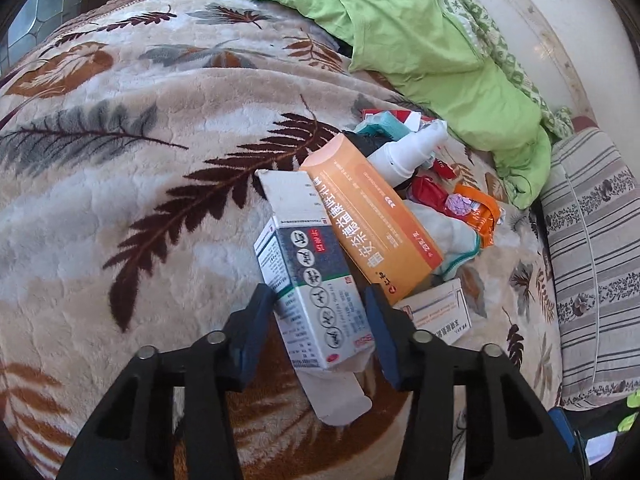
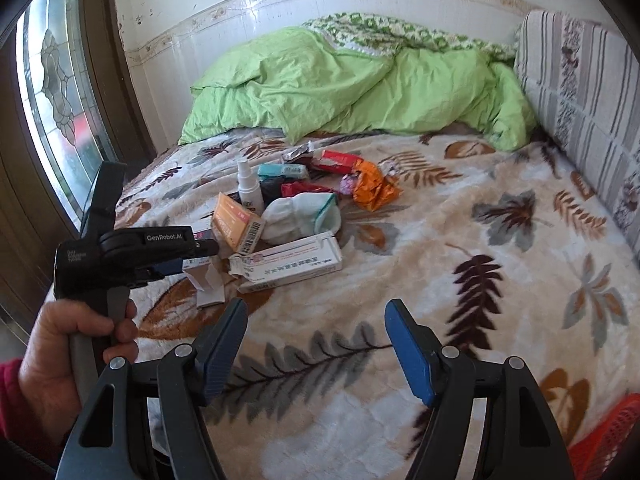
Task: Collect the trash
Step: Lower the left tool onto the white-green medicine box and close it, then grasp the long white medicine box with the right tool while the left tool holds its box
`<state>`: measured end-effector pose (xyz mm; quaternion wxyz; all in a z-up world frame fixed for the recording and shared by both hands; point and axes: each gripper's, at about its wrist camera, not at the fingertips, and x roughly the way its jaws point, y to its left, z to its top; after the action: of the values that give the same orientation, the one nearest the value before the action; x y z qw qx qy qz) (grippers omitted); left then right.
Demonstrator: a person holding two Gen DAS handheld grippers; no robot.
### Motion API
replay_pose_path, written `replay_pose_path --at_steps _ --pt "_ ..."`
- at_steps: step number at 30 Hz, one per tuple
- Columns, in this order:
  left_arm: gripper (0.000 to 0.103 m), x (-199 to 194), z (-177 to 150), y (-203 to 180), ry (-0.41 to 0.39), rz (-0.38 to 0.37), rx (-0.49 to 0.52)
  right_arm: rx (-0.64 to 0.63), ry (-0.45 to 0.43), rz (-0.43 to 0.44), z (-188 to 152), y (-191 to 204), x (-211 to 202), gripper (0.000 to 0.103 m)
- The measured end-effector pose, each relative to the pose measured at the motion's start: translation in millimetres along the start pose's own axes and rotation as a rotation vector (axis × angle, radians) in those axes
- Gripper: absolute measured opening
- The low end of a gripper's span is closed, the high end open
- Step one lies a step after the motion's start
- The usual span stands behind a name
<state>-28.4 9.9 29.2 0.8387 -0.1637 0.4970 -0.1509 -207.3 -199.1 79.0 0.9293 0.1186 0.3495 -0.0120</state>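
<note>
A pile of trash lies on the leaf-patterned blanket (image 2: 460, 208). It holds a grey-and-white medicine box (image 1: 308, 264), an orange box (image 1: 372, 216) leaning on it, a white spray bottle (image 1: 404, 152), a flat white box (image 2: 292, 260), an orange wrapper (image 2: 372, 186) and red wrappers (image 2: 336, 160). My left gripper (image 1: 318, 292) points down at the pile's near end. Its blue pads sit against both long sides of the grey-and-white box, whose torn flap sticks out toward me. My right gripper (image 2: 316, 304) hangs open over bare blanket, short of the pile, with nothing between its fingers.
A crumpled green duvet (image 2: 340, 88) fills the far end of the bed. A striped cushion (image 2: 580, 92) lines the right side, and a patterned glass window (image 2: 52, 92) stands on the left. A red mesh basket (image 2: 616, 432) shows at the lower right. A hand (image 2: 72, 340) grips the left tool.
</note>
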Motion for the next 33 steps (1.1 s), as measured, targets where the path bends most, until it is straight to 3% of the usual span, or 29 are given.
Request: replay_pose_path --at_steps 2,6,7,8,13,16,21,28,29,30,33 --pt "0.059 8 3 0 0.006 0.001 -0.02 0.019 0.023 0.006 2 0 11 0.075" --pt "0.059 17 4 -16 -0.003 0.05 0.059 0.033 0.048 0.016 -1 0 17 0.075" --pt "0.058 16 3 -16 -0.011 0.056 0.058 0.025 0.038 0.018 -2 1 14 0.075" --pt "0.046 16 1 -17 -0.017 0.055 0.061 0.022 0.034 0.022 -2 2 13 0.075" --pt "0.041 2 1 -12 -0.03 0.011 0.039 0.034 0.049 0.038 -1 0 16 0.075" --pt "0.041 -18 3 -1 -0.078 -0.029 0.018 0.066 0.082 0.066 6 -7 26 0.075" --pt "0.041 -44 9 10 -0.178 0.011 0.043 0.1 0.164 0.096 44 -21 67 0.074" --pt "0.041 -39 15 21 -0.167 0.034 0.059 0.184 0.24 0.102 74 -36 152 0.054" --pt "0.041 -38 15 22 -0.163 0.035 0.061 0.21 0.262 0.1 71 -40 162 0.042" --pt "0.041 -37 17 22 -0.161 0.035 0.064 0.253 0.302 0.124 65 -44 173 0.039" --pt "0.041 -38 19 25 -0.167 0.032 0.071 0.279 0.339 0.209 60 -44 165 0.039"
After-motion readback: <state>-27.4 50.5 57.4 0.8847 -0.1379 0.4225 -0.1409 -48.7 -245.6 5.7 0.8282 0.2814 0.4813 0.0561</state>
